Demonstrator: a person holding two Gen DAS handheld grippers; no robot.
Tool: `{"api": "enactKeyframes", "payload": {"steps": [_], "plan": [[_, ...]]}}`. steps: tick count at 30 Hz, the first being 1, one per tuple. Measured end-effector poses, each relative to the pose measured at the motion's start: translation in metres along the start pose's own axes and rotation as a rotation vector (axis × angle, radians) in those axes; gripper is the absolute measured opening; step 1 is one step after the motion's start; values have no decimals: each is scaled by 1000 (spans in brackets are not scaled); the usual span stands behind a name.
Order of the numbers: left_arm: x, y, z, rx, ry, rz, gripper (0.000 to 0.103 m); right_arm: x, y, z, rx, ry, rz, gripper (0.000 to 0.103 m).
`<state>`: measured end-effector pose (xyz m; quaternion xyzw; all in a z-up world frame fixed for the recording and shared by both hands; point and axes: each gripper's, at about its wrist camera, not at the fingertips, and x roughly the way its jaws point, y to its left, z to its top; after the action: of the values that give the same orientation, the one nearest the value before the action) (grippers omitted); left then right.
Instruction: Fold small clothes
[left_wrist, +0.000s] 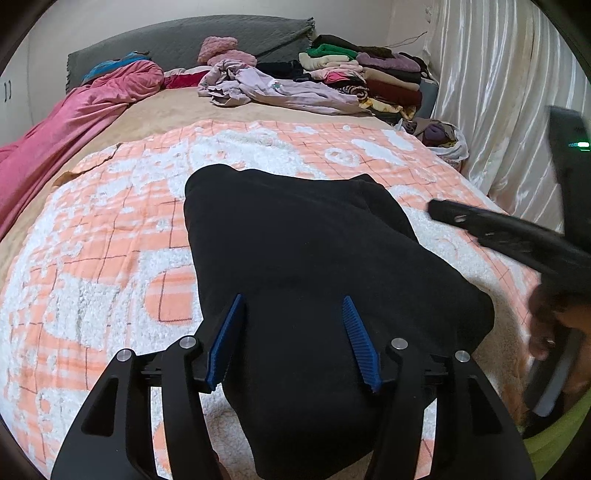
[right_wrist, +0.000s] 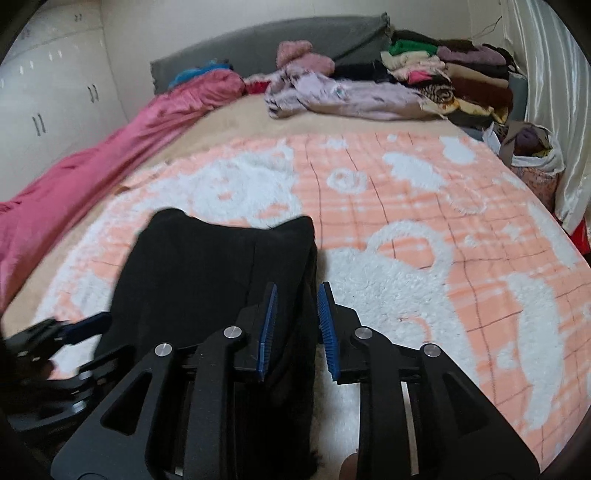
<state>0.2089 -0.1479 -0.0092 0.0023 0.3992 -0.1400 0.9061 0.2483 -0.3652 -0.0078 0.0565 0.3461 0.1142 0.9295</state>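
At the bottom of the left wrist view the left gripper hangs over the near half of the folded black fabric garment, its ribbed blue pads spread wide, with the cloth lying below and between them and neither pad pressing on it. In the right wrist view the right gripper stands at the lower centre, its jaws parted by a narrow gap over the garment's right edge; the dark folded edge runs under that gap, and the pads do not squeeze it. The left gripper shows there as a blurred black shape at the lower left.

The garment is a matte, soft, roughly rectangular bundle with rounded corners at its far end. It lies on a fluffy orange-and-white checked blanket with raised white fleecy patterns, spread across a bed with a tan sheet.

Farther back a crumpled pink quilt runs along the left edge, a loose heap of pale lilac clothes sits at the upper centre, and a stack of folded clothes in mixed colours stands at the upper right before a grey quilted headboard. Shiny white curtains fill the right side; white cupboard doors show at the upper left.
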Motion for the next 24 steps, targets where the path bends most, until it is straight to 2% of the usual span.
{"api": "enactKeyframes", "payload": {"steps": [5,11,16,20,23,24], "plan": [[-1,2,-1,-5,5,-2,55,-20,14,-16,-40,30,80,17],[-4,2,-6,4,8,-2,55,10,21,-42,-78,166,-29,17],[-6,0,-9,13,10,4,55,17,17,-51,-54,157,-53,19],[-8,-1,-10,10,13,11,59,8,15,-51,-33,109,-30,22],[-11,0,-10,1,17,11,60,-9,17,-49,-27,49,-40,34],[-12,1,-11,-2,18,10,60,-13,17,-48,-25,40,-39,42]]}}
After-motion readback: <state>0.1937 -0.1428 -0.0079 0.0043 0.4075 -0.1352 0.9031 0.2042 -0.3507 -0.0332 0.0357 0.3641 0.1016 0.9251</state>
